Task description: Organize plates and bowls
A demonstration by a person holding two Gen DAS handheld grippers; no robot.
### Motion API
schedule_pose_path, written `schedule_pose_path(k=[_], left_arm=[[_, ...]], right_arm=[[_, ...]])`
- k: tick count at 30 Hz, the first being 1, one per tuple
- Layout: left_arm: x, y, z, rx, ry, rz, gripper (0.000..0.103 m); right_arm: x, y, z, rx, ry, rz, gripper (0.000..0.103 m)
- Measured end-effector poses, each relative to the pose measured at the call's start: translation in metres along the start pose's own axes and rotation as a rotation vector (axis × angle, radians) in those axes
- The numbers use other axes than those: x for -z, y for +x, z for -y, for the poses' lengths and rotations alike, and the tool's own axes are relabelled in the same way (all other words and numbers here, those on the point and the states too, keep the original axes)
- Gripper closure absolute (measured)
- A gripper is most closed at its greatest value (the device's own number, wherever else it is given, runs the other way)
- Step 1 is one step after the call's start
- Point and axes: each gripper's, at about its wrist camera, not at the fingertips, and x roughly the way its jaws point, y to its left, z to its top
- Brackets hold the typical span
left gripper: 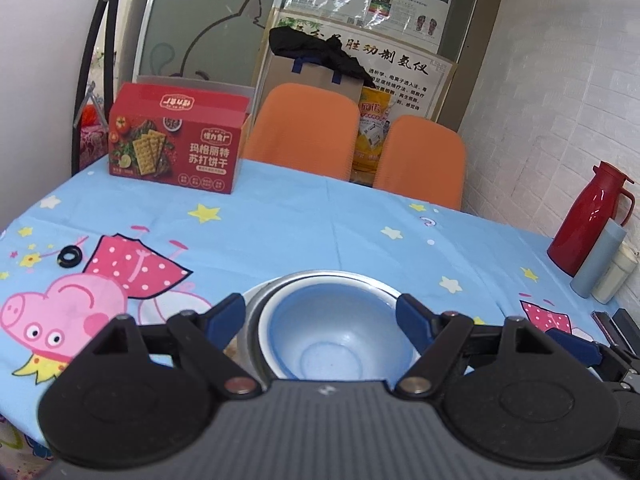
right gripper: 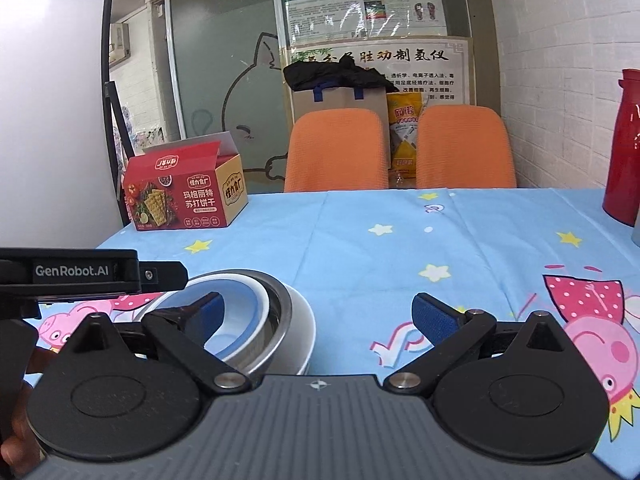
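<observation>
A light blue bowl [left gripper: 332, 340] sits nested inside a steel bowl [left gripper: 256, 304], which rests on a white dish on the blue cartoon tablecloth. My left gripper [left gripper: 322, 316] is open, its blue-padded fingers on either side of the stack, above it. In the right wrist view the same blue bowl [right gripper: 236, 320] lies in the steel bowl [right gripper: 280, 304], over a white bowl [right gripper: 302, 320]. My right gripper [right gripper: 318, 312] is open and empty, its left finger in front of the stack, the rest to its right.
A red cracker box [left gripper: 176, 148] stands at the far left of the table. Two orange chairs [left gripper: 304, 128] stand behind the table. A red thermos [left gripper: 588, 216], a grey cup and a white jar are at the right edge by the wall. A small black ring [left gripper: 70, 257] lies at left.
</observation>
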Motion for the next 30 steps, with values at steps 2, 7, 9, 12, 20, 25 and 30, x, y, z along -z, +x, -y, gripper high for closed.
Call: schedule_pose_path(k=[2, 7, 9, 12, 20, 25, 30], left_arm=[[0.006, -0.009, 0.007, -0.001, 0.013, 0.007, 0.024], [0.024, -0.027, 0.021, -0.019, 0.062, 0.033, 0.023], [0.032, -0.032, 0.025, -0.018, 0.077, 0.035, 0.023], [0.042, -0.036, 0.029, -0.016, 0.073, 0.022, 0.023], [0.072, -0.041, 0.025, -0.018, 0.059, -0.013, 0.023], [0.091, -0.047, 0.025, -0.052, 0.089, -0.021, 0.023], [0.109, -0.054, 0.027, -0.053, 0.104, -0.040, 0.023]], right_arm=[[0.004, -0.009, 0.002, 0.009, 0.009, 0.000, 0.000], [0.017, -0.026, 0.010, 0.034, 0.048, -0.014, 0.000], [0.022, -0.031, 0.013, 0.044, 0.068, -0.018, 0.000], [0.029, -0.035, 0.017, 0.065, 0.091, -0.042, 0.000], [0.055, -0.046, 0.017, 0.155, 0.081, -0.093, 0.000], [0.073, -0.054, 0.021, 0.159, 0.090, -0.105, 0.000], [0.087, -0.066, 0.024, 0.160, 0.107, -0.103, 0.000]])
